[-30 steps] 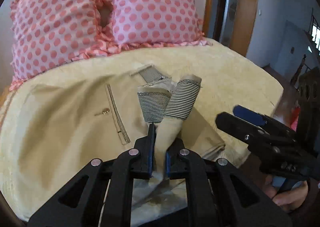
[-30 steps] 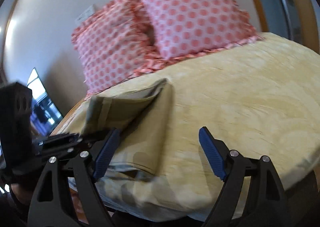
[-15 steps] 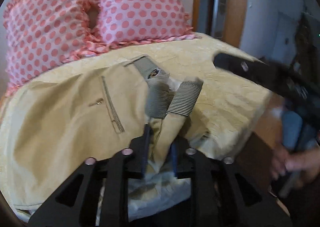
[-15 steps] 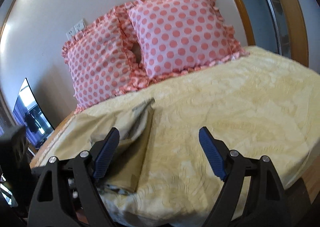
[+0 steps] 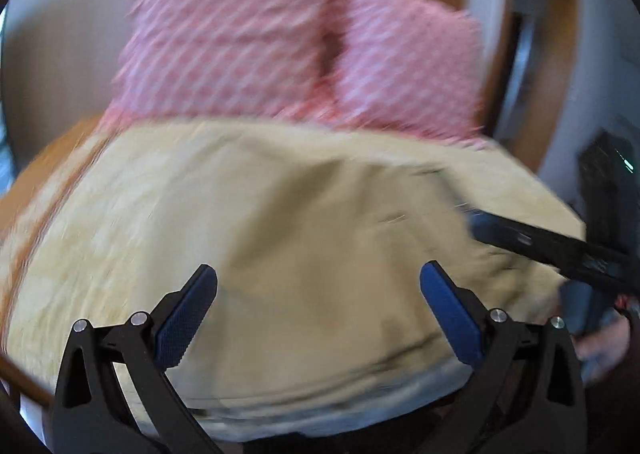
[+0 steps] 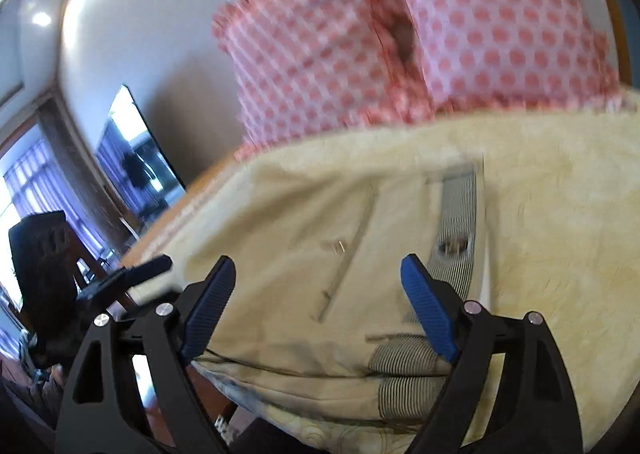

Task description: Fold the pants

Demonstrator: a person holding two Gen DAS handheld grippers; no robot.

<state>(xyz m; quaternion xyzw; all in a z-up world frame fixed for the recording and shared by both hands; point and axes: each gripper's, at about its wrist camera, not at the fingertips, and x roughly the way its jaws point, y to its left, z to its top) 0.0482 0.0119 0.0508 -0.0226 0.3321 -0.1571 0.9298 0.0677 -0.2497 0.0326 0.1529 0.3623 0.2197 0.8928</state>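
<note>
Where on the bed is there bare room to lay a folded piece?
Bare cream bedspread lies right of the khaki pants' striped waistband, below the pink polka-dot pillows. The left half is covered by the pants.

No text, label, brand, number or sign can be read in either view; both are smeared by motion blur.
</note>
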